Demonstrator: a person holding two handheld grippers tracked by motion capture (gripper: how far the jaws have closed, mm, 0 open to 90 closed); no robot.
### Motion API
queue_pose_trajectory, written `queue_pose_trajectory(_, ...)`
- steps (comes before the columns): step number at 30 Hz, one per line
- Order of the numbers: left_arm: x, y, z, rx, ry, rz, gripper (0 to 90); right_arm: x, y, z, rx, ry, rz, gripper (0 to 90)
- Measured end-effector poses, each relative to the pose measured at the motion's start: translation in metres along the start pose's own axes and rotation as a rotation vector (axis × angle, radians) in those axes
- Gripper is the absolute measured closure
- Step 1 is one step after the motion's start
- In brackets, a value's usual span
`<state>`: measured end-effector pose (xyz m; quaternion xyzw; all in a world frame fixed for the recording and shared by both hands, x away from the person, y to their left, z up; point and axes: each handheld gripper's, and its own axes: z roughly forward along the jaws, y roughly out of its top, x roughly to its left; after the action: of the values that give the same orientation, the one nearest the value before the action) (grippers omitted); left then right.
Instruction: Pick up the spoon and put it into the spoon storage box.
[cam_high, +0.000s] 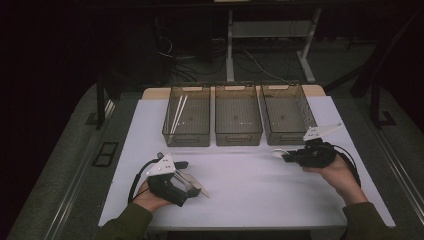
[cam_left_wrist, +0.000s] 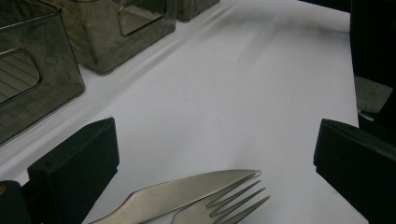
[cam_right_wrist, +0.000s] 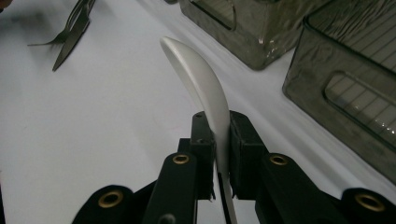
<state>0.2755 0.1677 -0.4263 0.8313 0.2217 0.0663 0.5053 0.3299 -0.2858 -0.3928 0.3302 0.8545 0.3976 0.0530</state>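
White spoon gripped above the worktop

The right gripper (cam_right_wrist: 218, 154) is clamped on a white spoon (cam_right_wrist: 198, 86), near the right-hand bin (cam_high: 289, 114). The left gripper (cam_left_wrist: 215, 154) stands wide open around a knife (cam_left_wrist: 187, 193) and fork (cam_left_wrist: 224, 207) on the worktop (cam_high: 250, 185).

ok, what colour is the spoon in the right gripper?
White, glossy. The spoon shows best in the right gripper view, clamped in the right gripper.

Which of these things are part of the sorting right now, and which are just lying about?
In the job:
- white spoon, clamped in the right gripper
- knife and fork, on the table between the open jaws of the left gripper
- three bins

Lying about:
- white sticks in the left bin
- cables on the floor
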Motion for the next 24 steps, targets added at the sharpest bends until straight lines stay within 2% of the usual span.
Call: queue_pose_trajectory(24,0.000,0.000,0.000,-0.010,-0.006,-0.003,0.0,-0.005,0.052,0.016,-0.052,-0.006,-0.016,81.2)
